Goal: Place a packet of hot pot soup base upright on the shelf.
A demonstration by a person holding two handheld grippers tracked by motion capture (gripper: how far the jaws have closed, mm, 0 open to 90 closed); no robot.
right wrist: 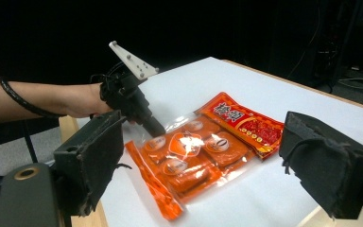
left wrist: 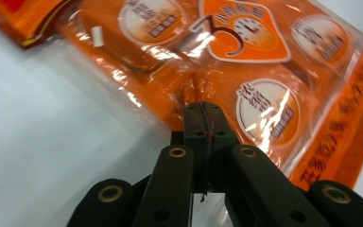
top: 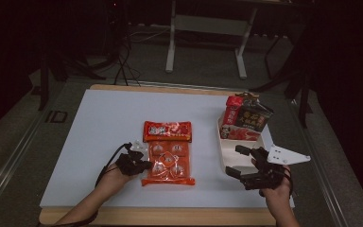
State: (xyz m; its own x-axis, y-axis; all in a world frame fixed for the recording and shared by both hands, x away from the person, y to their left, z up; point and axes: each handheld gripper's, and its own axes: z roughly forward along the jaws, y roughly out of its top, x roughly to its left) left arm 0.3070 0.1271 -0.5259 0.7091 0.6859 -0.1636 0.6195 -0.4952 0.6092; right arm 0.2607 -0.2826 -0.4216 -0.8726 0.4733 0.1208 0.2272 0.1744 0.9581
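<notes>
An orange see-through bag [top: 168,163] of several small round-labelled packets lies flat at the middle of the white table [top: 99,123]. My left gripper [top: 147,165] is shut on its left edge; in the left gripper view the closed jaws pinch the plastic of the bag [left wrist: 246,71]. A red snack packet [top: 167,131] lies just behind the bag, touching it. My right gripper [top: 234,161] stands open at the near end of a white tray [top: 223,150], with nothing between its fingers. The right gripper view looks across at the bag [right wrist: 189,158], the red packet [right wrist: 246,123] and the left gripper [right wrist: 149,124].
The white tray holds upright packets, a red one [top: 233,109] and a dark one [top: 254,117], at its far end. The table's wooden front edge [top: 160,216] runs below both hands. Dark floor and a metal frame [top: 205,28] lie beyond the table.
</notes>
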